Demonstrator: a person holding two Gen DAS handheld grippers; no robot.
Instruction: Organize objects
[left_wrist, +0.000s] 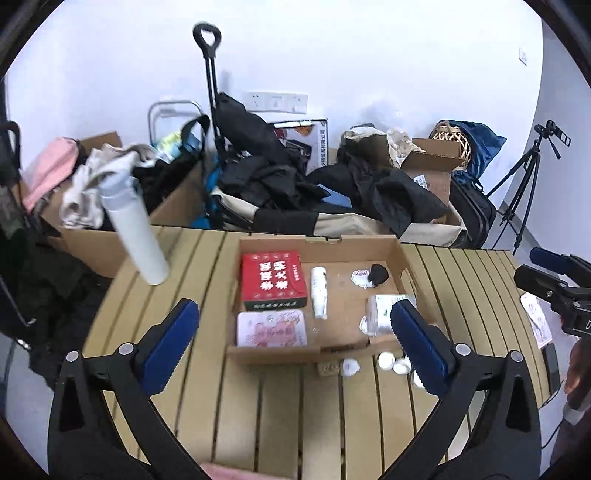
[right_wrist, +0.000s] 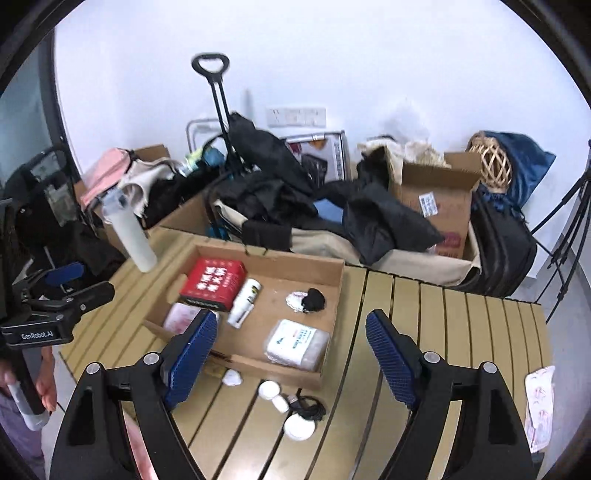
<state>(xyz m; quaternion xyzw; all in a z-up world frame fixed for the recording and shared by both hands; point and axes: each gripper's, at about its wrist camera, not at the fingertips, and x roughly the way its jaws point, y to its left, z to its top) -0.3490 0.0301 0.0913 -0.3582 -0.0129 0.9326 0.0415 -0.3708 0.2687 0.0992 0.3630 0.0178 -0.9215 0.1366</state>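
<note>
Cardboard tray (right_wrist: 334, 291) on slatted table (left_wrist: 207, 413), holding red box (left_wrist: 274, 278), pink tin (left_wrist: 271, 328), white tube (left_wrist: 319, 291), wipes pack (right_wrist: 297, 343), black bit (right_wrist: 314, 298); prob. the sorting bin. Loose white caps (right_wrist: 269, 389) just outside its near wall, not yet binned. Left gripper (left_wrist: 295, 345) & right gripper (right_wrist: 286, 358) both spread wide, carrying nothing. Only right view shows black cable (right_wrist: 308, 406). White bottle (left_wrist: 136, 232) stands at table's far-left corner.

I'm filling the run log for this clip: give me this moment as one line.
left gripper: open, empty | right gripper: open, empty | shallow cardboard tray: holds red printed box | small white round caps: on slatted table
</note>
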